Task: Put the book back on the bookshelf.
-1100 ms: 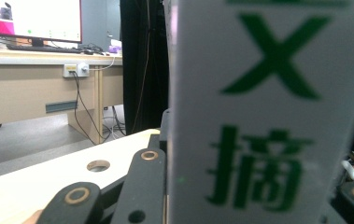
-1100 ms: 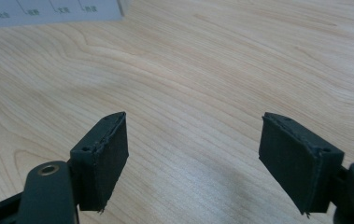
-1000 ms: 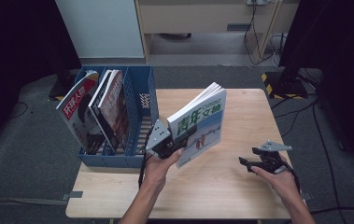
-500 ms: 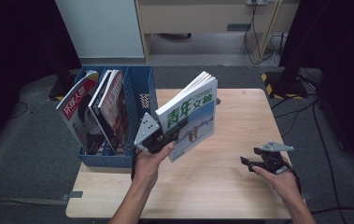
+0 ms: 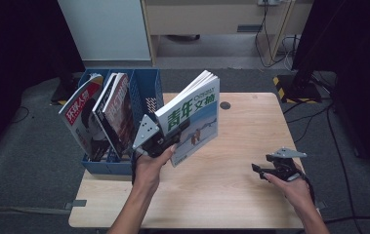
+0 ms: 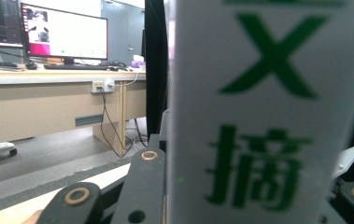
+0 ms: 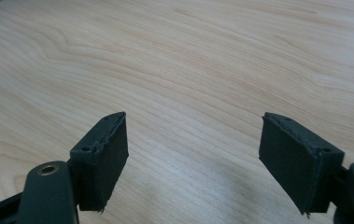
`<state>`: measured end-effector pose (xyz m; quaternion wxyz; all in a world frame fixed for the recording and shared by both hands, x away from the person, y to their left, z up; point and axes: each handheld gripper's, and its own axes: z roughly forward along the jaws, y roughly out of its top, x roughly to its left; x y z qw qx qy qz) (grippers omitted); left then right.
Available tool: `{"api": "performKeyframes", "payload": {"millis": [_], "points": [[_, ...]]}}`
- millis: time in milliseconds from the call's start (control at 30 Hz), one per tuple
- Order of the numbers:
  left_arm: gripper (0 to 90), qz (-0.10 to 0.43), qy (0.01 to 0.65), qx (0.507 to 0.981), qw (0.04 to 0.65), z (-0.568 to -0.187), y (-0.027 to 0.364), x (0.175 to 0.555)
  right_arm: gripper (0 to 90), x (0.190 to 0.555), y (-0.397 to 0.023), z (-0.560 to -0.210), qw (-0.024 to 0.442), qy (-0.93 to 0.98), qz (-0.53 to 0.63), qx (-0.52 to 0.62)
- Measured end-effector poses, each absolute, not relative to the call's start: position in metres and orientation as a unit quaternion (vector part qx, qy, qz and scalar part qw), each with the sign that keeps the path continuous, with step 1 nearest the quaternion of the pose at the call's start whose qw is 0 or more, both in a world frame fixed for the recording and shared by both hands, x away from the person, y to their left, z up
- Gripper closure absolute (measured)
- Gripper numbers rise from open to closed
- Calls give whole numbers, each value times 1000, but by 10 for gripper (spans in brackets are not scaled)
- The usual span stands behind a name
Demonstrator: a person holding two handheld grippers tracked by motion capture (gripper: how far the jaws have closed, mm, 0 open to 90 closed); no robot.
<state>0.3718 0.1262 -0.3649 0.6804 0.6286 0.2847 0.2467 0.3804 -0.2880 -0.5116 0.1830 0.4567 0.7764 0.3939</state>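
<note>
Green-titled magazine (image 5: 192,119): thick, white and pale blue cover with large green characters, held upright and tilted above the left part of the wooden table (image 5: 231,190), clear of the tabletop and just right of the blue file rack (image 5: 146,95). Left gripper (image 5: 170,137): clamped on the magazine's lower left edge, jaws closed onto the cover and back; in the left gripper view the magazine (image 6: 263,112) stands between the black jaws and blocks most of the scene, its green print blurred by nearness. Right gripper (image 5: 263,169): resting low over the table's right side, well apart from the magazine; in the right gripper view its two padded jaws stand wide apart with bare wood grain between them, holding nothing (image 7: 193,163). Blue file rack: at the table's left edge, several compartments; a red-headed magazine (image 5: 80,119) leans outward in the leftmost compartment, and further magazines (image 5: 116,109) lean in the next one. Background in the left gripper view: a desk carrying a lit monitor (image 6: 65,32).
</note>
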Motion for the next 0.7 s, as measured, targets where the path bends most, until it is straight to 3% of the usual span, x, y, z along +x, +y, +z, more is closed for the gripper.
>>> {"api": "performKeyframes", "payload": {"millis": [700], "points": [[736, 265, 297, 615, 681, -345, 157, 364, 238, 381, -287, -512, 186, 773, 393, 462]]}}
